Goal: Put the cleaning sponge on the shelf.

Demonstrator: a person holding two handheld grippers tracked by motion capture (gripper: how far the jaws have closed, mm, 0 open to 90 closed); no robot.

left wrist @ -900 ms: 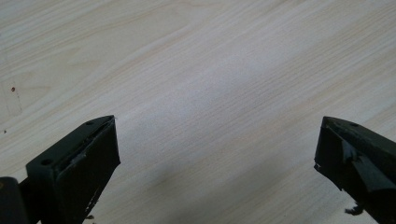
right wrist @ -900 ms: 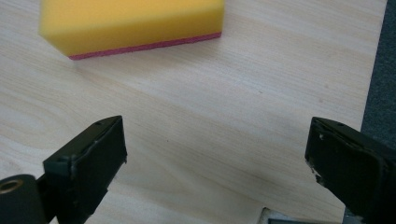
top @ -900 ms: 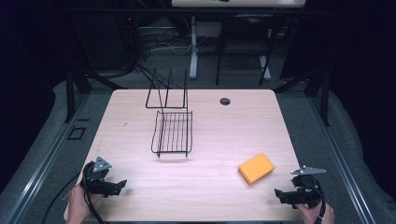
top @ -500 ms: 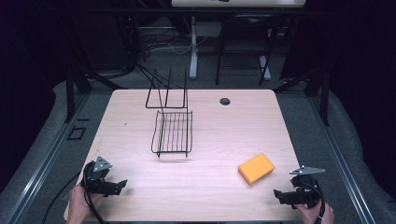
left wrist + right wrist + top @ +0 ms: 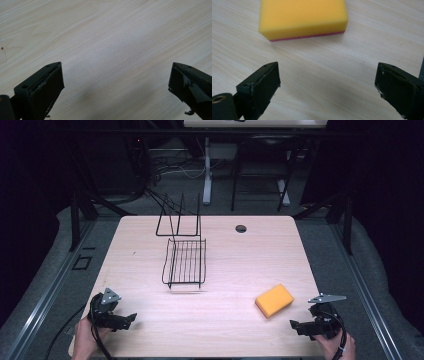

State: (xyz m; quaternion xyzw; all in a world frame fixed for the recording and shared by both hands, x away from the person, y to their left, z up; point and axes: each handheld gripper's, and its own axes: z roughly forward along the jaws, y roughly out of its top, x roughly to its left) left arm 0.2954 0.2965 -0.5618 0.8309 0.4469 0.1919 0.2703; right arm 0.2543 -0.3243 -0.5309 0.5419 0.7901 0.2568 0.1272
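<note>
A yellow sponge (image 5: 274, 300) with a thin red underside lies flat on the light wood table (image 5: 240, 260), right of centre. In the right gripper view the sponge (image 5: 303, 17) sits just beyond the jaws. My right gripper (image 5: 295, 325) rests at the table's front right corner, a short way in front of the sponge, open with nothing between its fingers. A black wire rack (image 5: 184, 262) stands in the middle of the table. My left gripper (image 5: 131, 318) sits at the front left, open over bare wood (image 5: 110, 50).
A taller black wire frame (image 5: 179, 217) stands behind the rack near the far edge. A round cable hole (image 5: 241, 228) is at the back of the table. Black stands and cables are on the floor beyond.
</note>
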